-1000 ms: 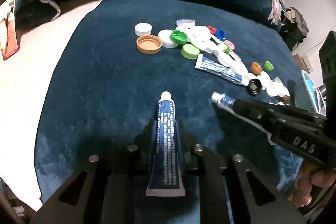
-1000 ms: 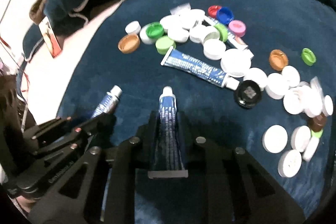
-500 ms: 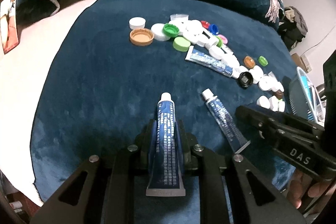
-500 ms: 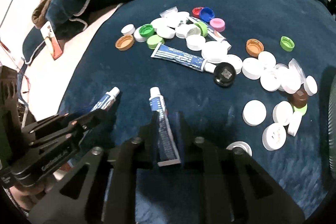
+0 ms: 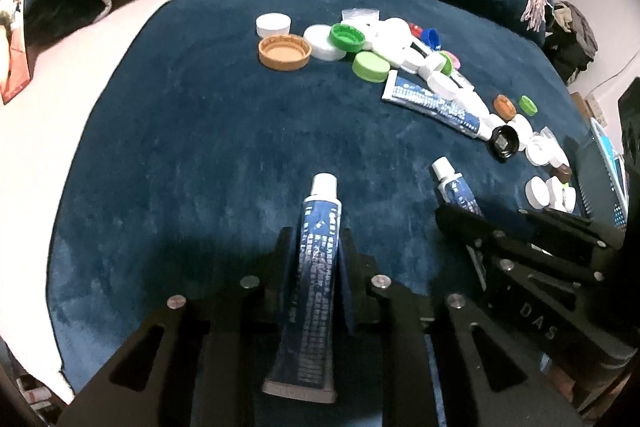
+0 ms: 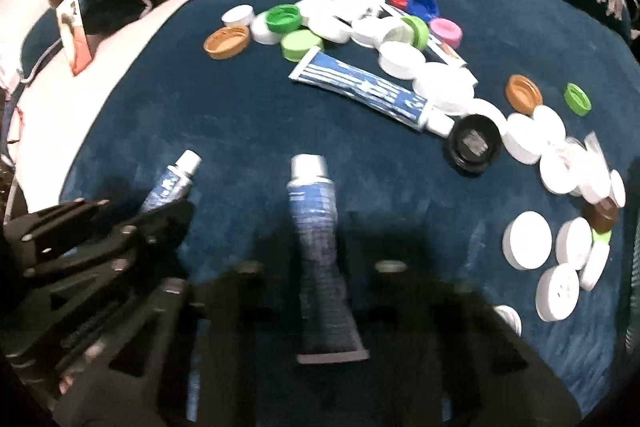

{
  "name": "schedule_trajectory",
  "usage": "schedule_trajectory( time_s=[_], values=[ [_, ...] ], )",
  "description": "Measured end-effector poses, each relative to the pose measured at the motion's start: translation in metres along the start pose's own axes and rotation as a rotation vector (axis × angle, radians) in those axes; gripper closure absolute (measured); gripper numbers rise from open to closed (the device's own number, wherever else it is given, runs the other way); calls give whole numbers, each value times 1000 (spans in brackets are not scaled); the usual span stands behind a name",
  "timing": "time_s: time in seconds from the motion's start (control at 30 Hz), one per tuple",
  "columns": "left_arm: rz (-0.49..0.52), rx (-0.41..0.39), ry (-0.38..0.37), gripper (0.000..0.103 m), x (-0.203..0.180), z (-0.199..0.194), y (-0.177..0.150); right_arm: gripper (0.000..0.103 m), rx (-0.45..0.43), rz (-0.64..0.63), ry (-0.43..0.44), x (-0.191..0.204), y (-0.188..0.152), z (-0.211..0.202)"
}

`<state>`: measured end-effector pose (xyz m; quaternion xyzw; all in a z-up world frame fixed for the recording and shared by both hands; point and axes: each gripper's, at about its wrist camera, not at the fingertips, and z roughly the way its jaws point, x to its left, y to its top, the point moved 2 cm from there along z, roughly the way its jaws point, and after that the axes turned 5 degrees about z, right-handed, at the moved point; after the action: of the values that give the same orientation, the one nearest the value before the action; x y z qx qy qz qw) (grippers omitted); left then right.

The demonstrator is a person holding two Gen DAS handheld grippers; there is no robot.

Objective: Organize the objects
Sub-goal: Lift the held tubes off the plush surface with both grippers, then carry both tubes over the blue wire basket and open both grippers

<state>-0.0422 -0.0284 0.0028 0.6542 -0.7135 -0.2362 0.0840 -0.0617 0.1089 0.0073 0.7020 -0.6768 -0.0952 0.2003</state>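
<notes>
My left gripper (image 5: pixel 316 233) is shut on a blue tube (image 5: pixel 320 219) with a white cap, which points away over the dark blue cloth (image 5: pixel 192 147). To its right, my right gripper (image 5: pixel 454 215) grips a second blue tube (image 5: pixel 454 185). In the blurred right wrist view, the right gripper (image 6: pixel 314 227) has just closed onto that tube (image 6: pixel 314 211), and the left gripper (image 6: pixel 176 211) holds its tube (image 6: pixel 172 183) at the lower left. A third blue tube (image 6: pixel 360 87) lies flat among the bottle caps.
Several loose caps, white, green, orange, red, blue and pink, spread in a band across the far and right side of the cloth. An orange cap (image 5: pixel 284 51) and a black cap (image 5: pixel 505 143) stand out. The cloth's left edge meets a pale surface (image 5: pixel 60 87). A dark cushion rises behind.
Half a second ago the right gripper's fingers stood loose around its tube, which lay tilted on the cloth. They have closed on it again, and the right gripper has sunk closer to the cloth.
</notes>
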Motion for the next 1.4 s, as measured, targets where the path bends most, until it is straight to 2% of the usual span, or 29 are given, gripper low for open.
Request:
schedule_trajectory(
  time_s=[0.2, 0.37, 0.57, 0.77, 0.87, 0.93, 1.1, 1.27, 1.37, 1.4],
  values=[
    [24, -52, -11, 86, -7, -24, 7, 85, -38, 65, 47, -8, 3, -20],
    [42, -71, -23, 86, -21, -37, 11, 85, -86, 101, 51, -17, 1, -49],
    [110, -134, -92, 86, -64, -66, 23, 85, -142, 161, 37, -37, -2, -85],
    [210, -150, -232, 86, -138, -84, 39, 85, -213, 291, 12, -93, -11, -136],
    [244, -144, -291, 86, -177, -86, 50, 84, -231, 397, 13, -135, -16, -161],
    [255, -133, -358, 86, -209, -87, 61, 84, -237, 461, -3, -169, -19, -178],
    [357, -129, -456, 86, -304, -91, 89, 84, -291, 624, -102, -259, -21, -227],
    [403, -72, -489, 86, -381, -67, 108, 84, -341, 740, -186, -319, -21, -244],
    [408, -37, -484, 86, -403, -50, 108, 84, -327, 823, -141, -333, -26, -232],
    [405, -29, -486, 86, -409, -45, 107, 84, -312, 826, -153, -333, -26, -227]
  ],
)
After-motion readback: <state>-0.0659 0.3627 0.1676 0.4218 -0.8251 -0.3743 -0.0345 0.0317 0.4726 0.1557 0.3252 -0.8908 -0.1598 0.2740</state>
